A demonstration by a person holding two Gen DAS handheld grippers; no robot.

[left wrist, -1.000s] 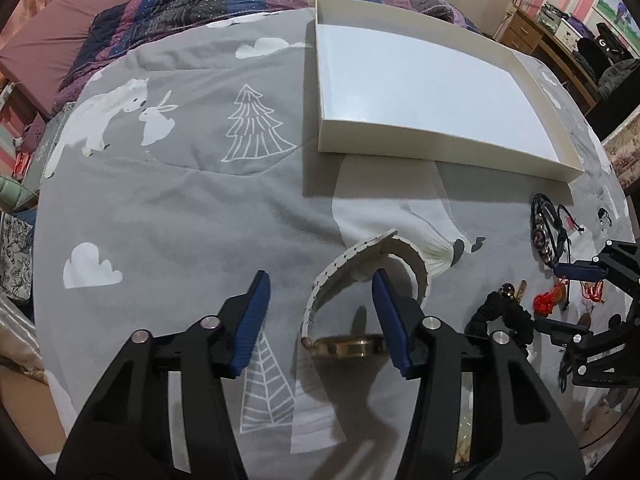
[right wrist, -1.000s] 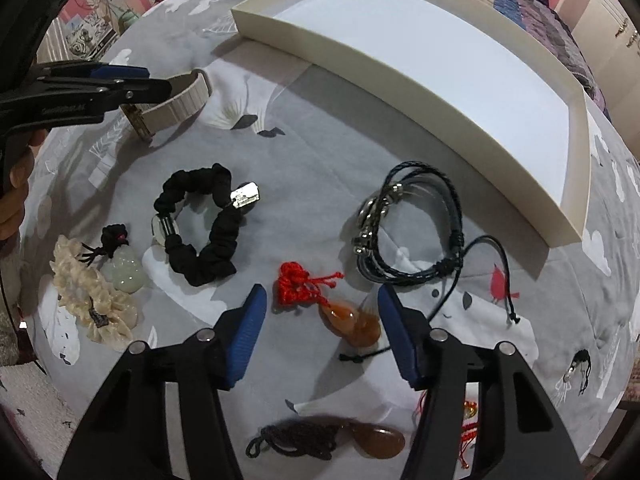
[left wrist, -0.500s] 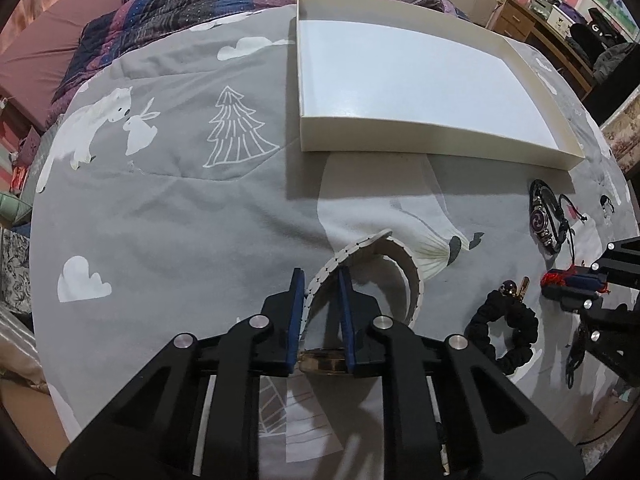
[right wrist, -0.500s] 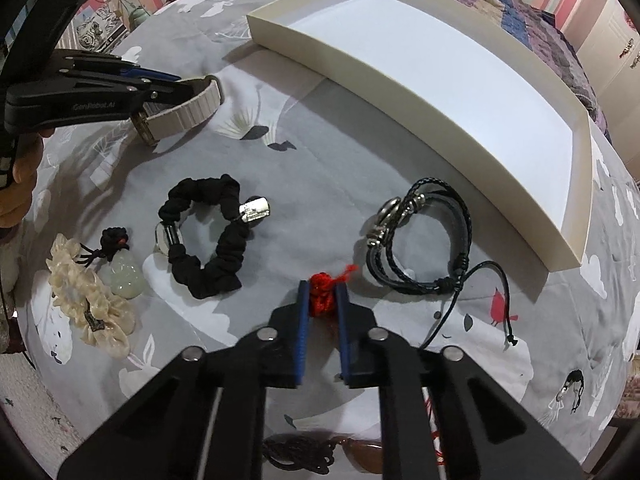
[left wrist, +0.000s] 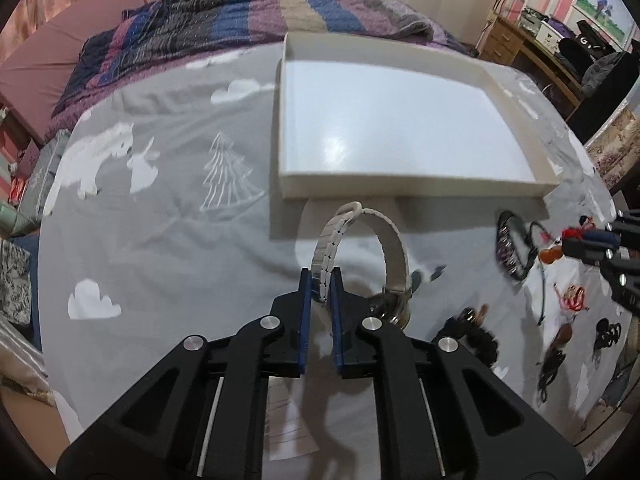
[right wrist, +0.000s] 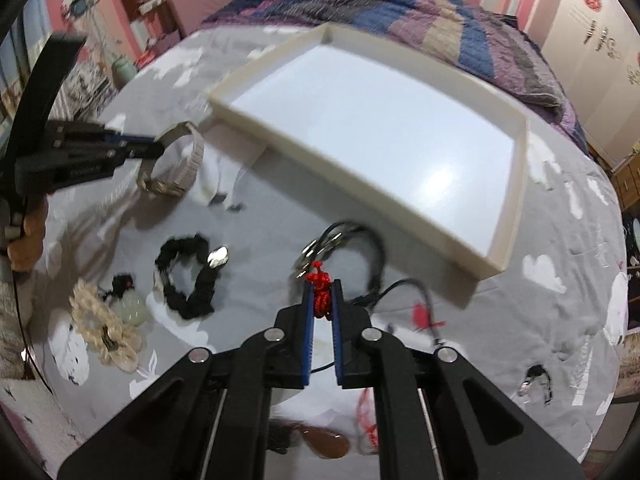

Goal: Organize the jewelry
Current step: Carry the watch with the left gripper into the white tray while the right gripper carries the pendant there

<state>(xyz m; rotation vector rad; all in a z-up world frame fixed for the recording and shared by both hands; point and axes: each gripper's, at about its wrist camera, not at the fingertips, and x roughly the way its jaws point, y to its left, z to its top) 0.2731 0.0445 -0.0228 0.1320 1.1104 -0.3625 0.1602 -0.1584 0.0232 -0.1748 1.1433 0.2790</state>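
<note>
My left gripper [left wrist: 321,280] is shut on the cream band of a watch [left wrist: 390,240], which hangs lifted off the grey bedspread; its gold case dangles lower right. From the right wrist view the same watch [right wrist: 192,156] hangs from the left gripper [right wrist: 158,146] at the left. My right gripper [right wrist: 322,296] is shut on the red knotted cord of a pendant [right wrist: 320,292], lifted above the spread; its amber stone [left wrist: 550,255] shows only in the left wrist view. A shallow white tray [left wrist: 416,190] [right wrist: 508,240] lies beyond both, with nothing in it.
On the spread lie a black scrunchie [right wrist: 188,280], a black braided leather bracelet [right wrist: 360,240], a cream scrunchie [right wrist: 108,332], a pale jade pendant [right wrist: 132,308] and a brown stone pendant [right wrist: 324,446]. A striped quilt [left wrist: 240,28] is bunched behind the tray.
Both grippers went from open to shut, the left on the watch band, the right on the red cord. Both then rose, lifting the watch and pendant off the bedspread.
</note>
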